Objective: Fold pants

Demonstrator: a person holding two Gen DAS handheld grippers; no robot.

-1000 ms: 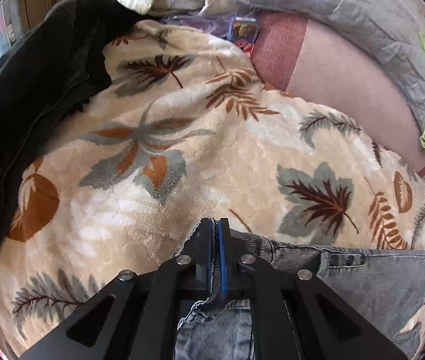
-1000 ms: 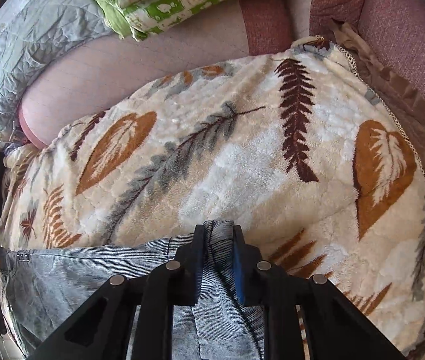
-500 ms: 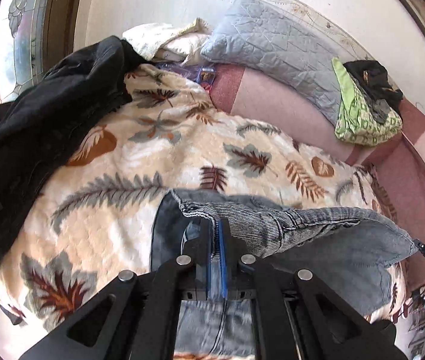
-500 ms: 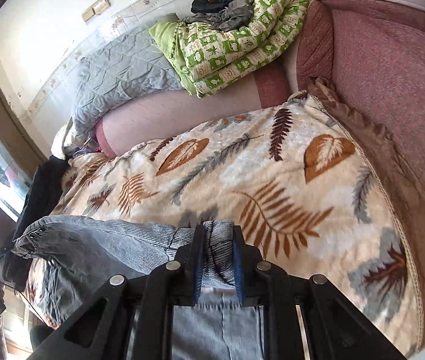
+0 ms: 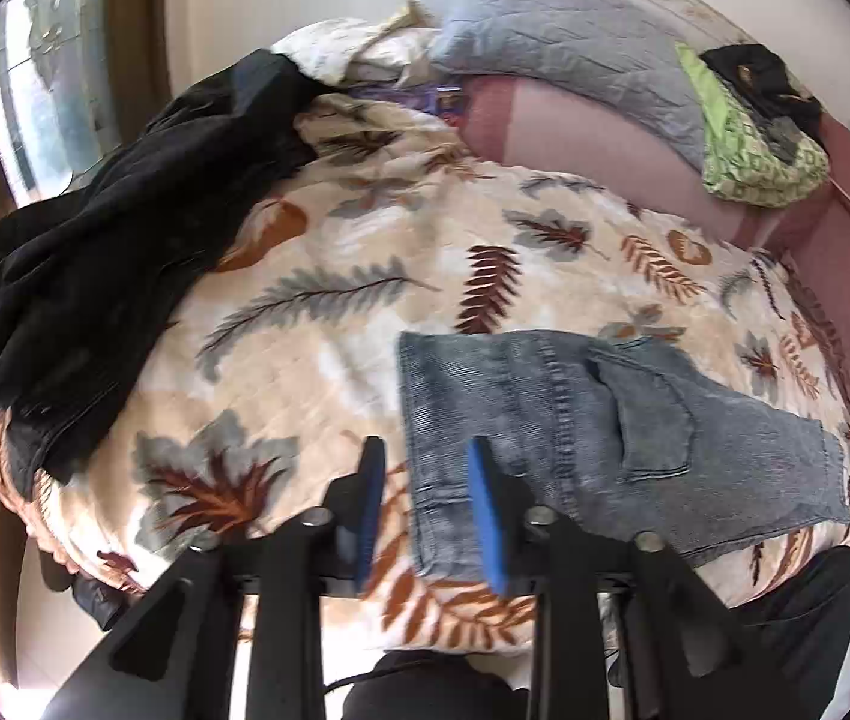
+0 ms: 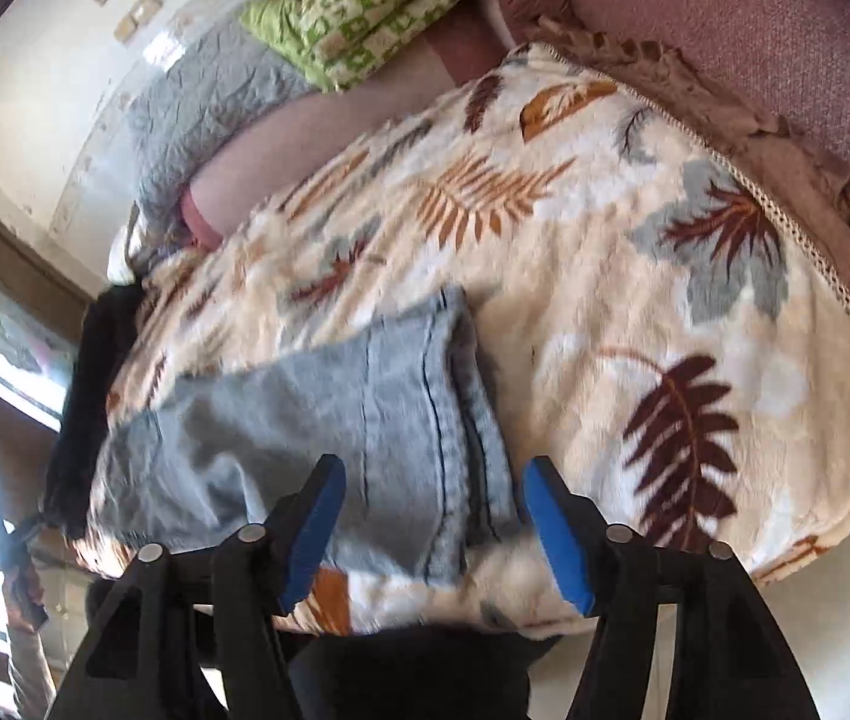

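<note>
Folded pale-blue denim pants (image 5: 605, 420) lying flat on a cream plush blanket printed with rust, brown and grey leaves (image 5: 335, 324), near its front edge. Left gripper (image 5: 425, 501) hovering above the pants' left edge, blue-padded jaws opening, spread with a clear gap; denim edge visible below and between them but pressed by neither pad. Right gripper (image 6: 434, 525) likewise above the pants' (image 6: 329, 426) right side, jaws opening and standing wider still, the folded seam edge seen through the gap, pads clear of the cloth. Shown only from the left wrist: a back pocket (image 5: 647, 414) facing up on the pants, a heap of black clothing (image 5: 113, 276) draped over the blanket's left end, a crumpled cream cloth (image 5: 353, 54) behind it, and a black garment (image 5: 755, 78) atop the green patterned bundle (image 5: 755, 162). Shown only from the right wrist: the blanket's (image 6: 635, 276) lace-trimmed right edge, a brown frilled cover (image 6: 743, 120) beneath it, and the textured pink sofa armrest (image 6: 785, 30) beyond. Common to both: a grey quilted cushion (image 5: 575, 54) leaning on the pink backrest, and the green-and-white checked bundle (image 6: 377, 6) next to it. Right-wrist picture somewhat blurred, fine detail of the denim unclear there.
</note>
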